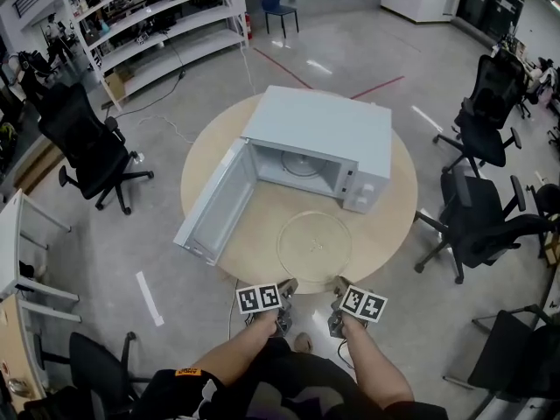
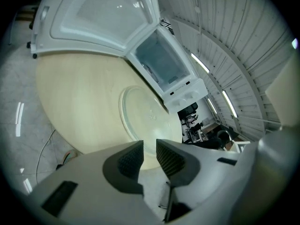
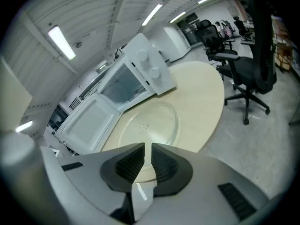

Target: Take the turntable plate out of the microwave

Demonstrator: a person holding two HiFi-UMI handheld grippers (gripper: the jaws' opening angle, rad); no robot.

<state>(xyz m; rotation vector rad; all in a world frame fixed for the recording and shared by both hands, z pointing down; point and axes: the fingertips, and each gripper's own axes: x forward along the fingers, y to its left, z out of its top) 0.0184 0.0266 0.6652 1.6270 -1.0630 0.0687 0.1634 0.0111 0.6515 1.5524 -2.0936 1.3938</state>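
Observation:
The clear glass turntable plate (image 1: 314,243) lies flat on the round wooden table (image 1: 258,248), in front of the white microwave (image 1: 324,129). The microwave's door (image 1: 214,201) is swung wide to the left and its cavity shows no plate. My left gripper (image 1: 288,286) and right gripper (image 1: 338,285) hover side by side at the table's near edge, short of the plate and touching nothing. In the left gripper view the plate (image 2: 145,118) lies beyond the left gripper (image 2: 149,149), whose jaws stand slightly apart and empty. In the right gripper view the right gripper (image 3: 147,151) shows a narrow empty gap, with the plate (image 3: 150,123) ahead.
Black office chairs stand around the table: one at the left (image 1: 87,147), two at the right (image 1: 486,121) (image 1: 486,226). Shelving (image 1: 157,24) lines the back left. A white desk edge (image 1: 13,234) sits at the far left.

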